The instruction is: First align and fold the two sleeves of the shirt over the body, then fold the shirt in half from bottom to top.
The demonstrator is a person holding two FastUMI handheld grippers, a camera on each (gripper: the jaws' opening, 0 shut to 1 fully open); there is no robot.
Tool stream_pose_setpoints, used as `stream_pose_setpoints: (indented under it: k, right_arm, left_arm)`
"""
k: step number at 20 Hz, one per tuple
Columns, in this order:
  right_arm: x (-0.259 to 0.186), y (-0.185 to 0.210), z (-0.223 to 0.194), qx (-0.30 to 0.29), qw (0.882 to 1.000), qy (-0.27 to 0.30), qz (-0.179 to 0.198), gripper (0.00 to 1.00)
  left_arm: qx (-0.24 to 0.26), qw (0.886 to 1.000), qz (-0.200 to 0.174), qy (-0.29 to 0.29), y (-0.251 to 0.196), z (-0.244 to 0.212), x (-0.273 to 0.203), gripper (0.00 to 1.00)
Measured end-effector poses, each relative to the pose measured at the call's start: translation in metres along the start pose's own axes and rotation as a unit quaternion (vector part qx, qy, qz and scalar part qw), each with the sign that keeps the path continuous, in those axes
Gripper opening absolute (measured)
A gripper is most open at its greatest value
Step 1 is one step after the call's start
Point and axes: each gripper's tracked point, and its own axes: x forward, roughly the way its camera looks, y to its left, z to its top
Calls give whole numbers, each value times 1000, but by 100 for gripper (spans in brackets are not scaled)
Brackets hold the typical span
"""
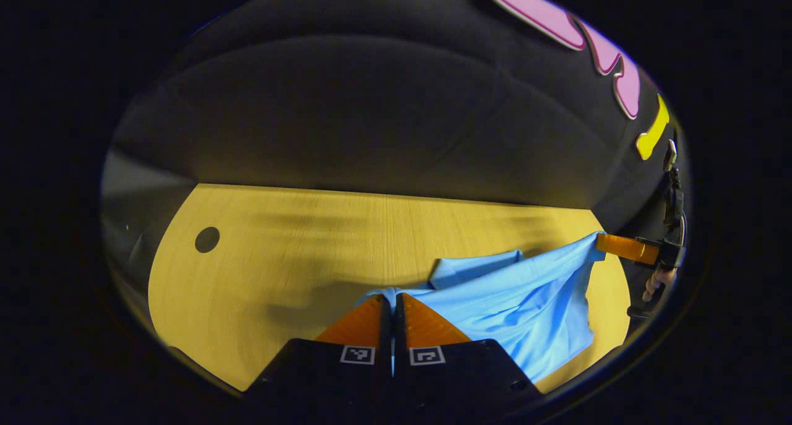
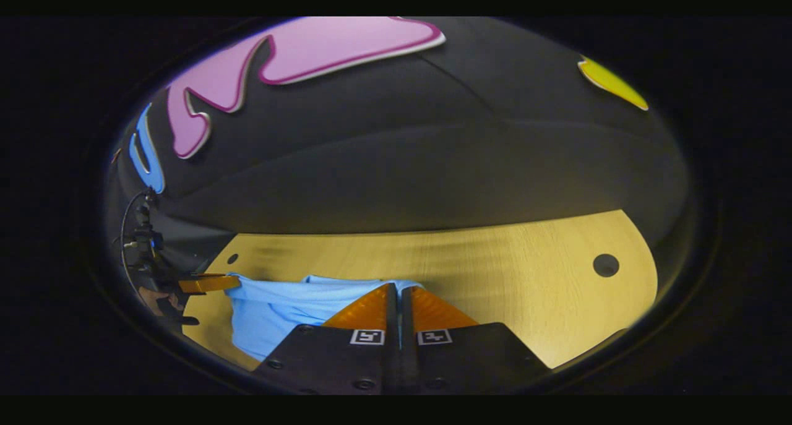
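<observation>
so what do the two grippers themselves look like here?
Left gripper: black blocky body, two wedge-shaped fingers, and a small square black-and-white marker at the base of each finger. Right gripper has the same build and markers. Seen from the side, dark cables loop above the left one.

Left gripper (image 1: 392, 298) has its 2 fingers pinched tight on an edge of the blue shirt (image 1: 520, 307), lifted over the wooden table (image 1: 297, 252). Off to the side, the right gripper (image 1: 603, 244) grips another corner, so the cloth hangs stretched between them.
</observation>
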Motion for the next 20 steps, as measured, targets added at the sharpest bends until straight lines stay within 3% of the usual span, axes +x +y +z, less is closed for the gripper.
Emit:
stream_pose_setpoints:
  k: [3,5,6,9,10,11,12,16,20]
  right_arm:
    - [22,-11,-25,16,999,37,-14,5]
    - [28,-9,-32,8,999,45,-19,0]
    - [29,-11,-37,3,999,45,-15,19]
    - [4,-14,-25,-13,999,38,5,76]
    - [-6,-17,-20,-26,999,32,6,72]
    - [-16,-20,-14,-43,999,23,3,94]
    - [-32,-21,-3,-62,998,10,0,96]
    - [-106,-3,44,-139,988,-72,-6,98]
    - [-220,32,68,-153,977,-150,-16,98]
  left_arm:
    - [-14,999,17,50,9,-21,26,6]
    - [-3,998,25,65,12,-31,39,13]
    - [-1,998,16,68,8,-32,41,17]
    - [-6,999,-1,50,-6,-23,30,59]
    - [-3,999,-7,33,-9,-13,19,73]
    - [6,1000,-7,12,-12,-3,7,87]
    - [18,1000,-2,-11,-13,9,-8,96]
    - [45,993,0,-108,-30,47,-100,97]
    - [62,980,-7,-190,-44,45,-219,97]
